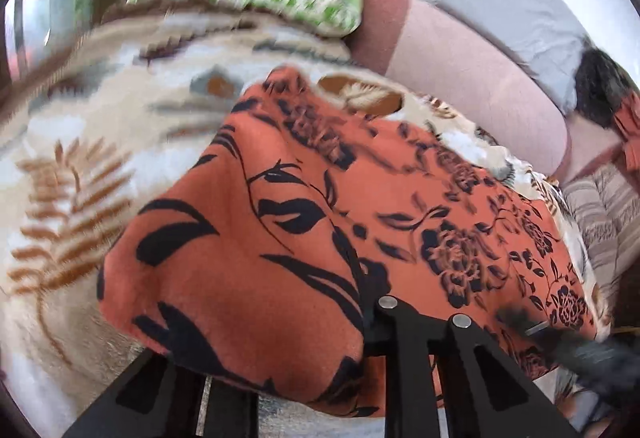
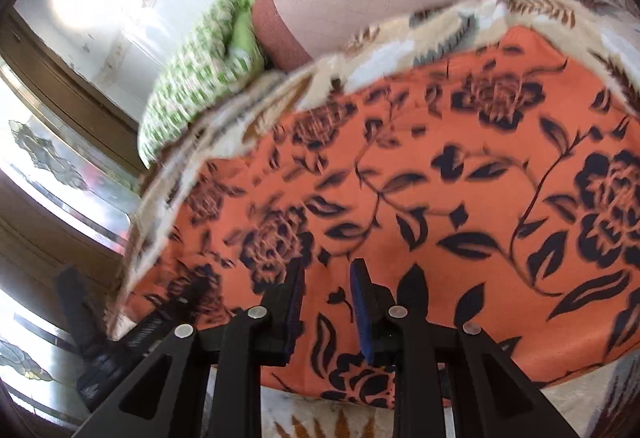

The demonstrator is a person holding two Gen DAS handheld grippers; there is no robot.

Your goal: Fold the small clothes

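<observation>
Your left gripper [image 1: 304, 322] pinches the near edge of the cloth [image 1: 320, 206], which drapes over its fingers. Your right gripper [image 2: 326, 302] has its fingers slightly spread, cloth between; grip uncertain. The cloth lies on the blanket [image 1: 80, 142], apparently held taut for folding.

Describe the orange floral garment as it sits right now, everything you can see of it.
The orange floral garment is thin woven-looking cloth, printed with black roses, leaves and vines. It lies spread on the cream leaf-patterned blanket. At its near edge, the left view shows it bunched and draped over the left gripper, hiding the fingertips. The right gripper straddles that edge with a visible gap between the pads.
</observation>
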